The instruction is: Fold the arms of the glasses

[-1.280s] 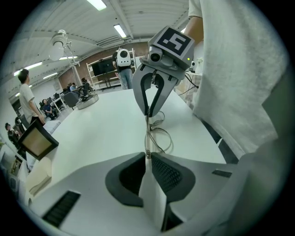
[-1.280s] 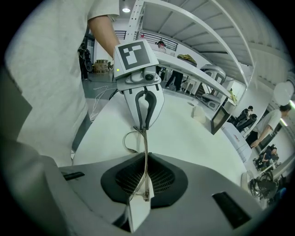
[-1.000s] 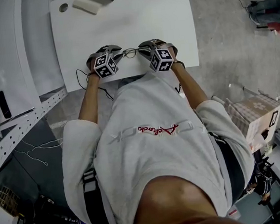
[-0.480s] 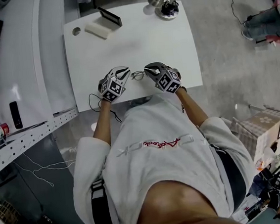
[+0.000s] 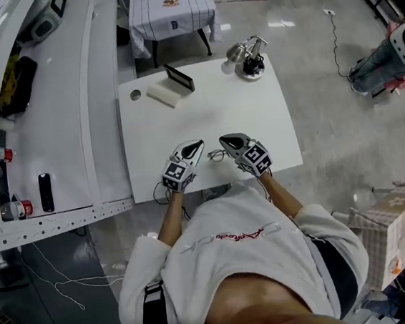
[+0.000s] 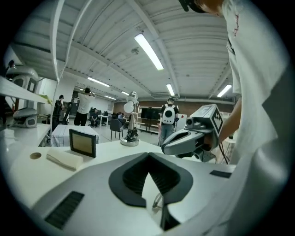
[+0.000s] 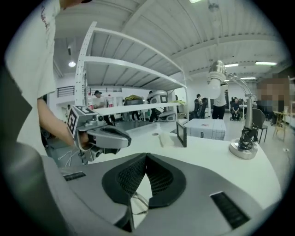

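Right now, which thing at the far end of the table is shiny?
The lamp at the right corner: it is shiny metal. The small screen is dark, and the block beside it is plain white.

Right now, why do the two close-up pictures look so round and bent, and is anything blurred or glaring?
Left gripper view: the wide-angle lens bows the ceiling light and blackens the corners. Right gripper view: same bending on the shelf; mosaic patch at right. Head view: sharp, even light, glare on the floor, glasses tiny.
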Available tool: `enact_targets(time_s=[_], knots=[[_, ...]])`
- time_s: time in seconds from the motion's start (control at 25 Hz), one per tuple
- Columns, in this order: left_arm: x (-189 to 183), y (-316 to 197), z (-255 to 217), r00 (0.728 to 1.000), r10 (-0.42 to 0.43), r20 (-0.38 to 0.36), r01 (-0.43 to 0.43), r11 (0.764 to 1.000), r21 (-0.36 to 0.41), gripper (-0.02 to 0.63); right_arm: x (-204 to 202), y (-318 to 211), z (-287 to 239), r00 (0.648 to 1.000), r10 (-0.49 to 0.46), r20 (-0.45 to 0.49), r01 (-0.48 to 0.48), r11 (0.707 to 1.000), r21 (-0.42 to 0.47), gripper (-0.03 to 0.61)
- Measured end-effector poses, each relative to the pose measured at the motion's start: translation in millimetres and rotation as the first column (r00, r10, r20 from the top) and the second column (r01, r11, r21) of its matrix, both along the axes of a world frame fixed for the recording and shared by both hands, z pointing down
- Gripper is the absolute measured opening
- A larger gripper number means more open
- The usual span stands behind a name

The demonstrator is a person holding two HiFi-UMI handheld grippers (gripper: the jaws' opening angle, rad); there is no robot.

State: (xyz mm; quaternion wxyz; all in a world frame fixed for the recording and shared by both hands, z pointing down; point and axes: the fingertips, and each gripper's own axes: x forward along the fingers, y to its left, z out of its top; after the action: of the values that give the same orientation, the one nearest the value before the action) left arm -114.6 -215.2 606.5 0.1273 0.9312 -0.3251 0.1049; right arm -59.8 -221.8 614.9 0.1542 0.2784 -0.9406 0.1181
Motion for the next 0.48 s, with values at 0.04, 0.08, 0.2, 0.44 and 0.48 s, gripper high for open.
enact_targets(time_s=[0.04,0.08,0.2,0.44,0.48], knots=[[-3.9,0.4,-4.4,0.999,-0.017,-0.045,0.017,1.000,-0.004,0.029,1.1,-0.9,-4.5,0.998,0.031,0.045,-0.030,0.999,-0.015,0.037],[-8.5,0.1,-8.5,0.995,-0.037,-0.094,0.037,0.999,-0.006,0.029,1.6,-2.0,-10.0,0.993,0.062,0.096,-0.059,0.998,-0.032,0.037],[-19.0,0.8,-20.4,0.972,-0.072,-0.223,0.071,0.997,-0.014,0.029,3.0,-3.1,-29.6,0.952,0.142,0.273,-0.121,0.988,-0.093,0.037],[-21.1,17.1,-36.4,0.923,-0.064,-0.380,0.059,0.998,-0.025,0.029,12.9,12.0,-72.5,0.807,0.201,0.556,-0.154,0.979,-0.130,0.037],[-21.0,20.2,-36.6,0.920,-0.065,-0.388,0.059,0.998,-0.028,0.029,13.6,16.3,-74.7,0.809,0.197,0.553,-0.158,0.980,-0.118,0.037]])
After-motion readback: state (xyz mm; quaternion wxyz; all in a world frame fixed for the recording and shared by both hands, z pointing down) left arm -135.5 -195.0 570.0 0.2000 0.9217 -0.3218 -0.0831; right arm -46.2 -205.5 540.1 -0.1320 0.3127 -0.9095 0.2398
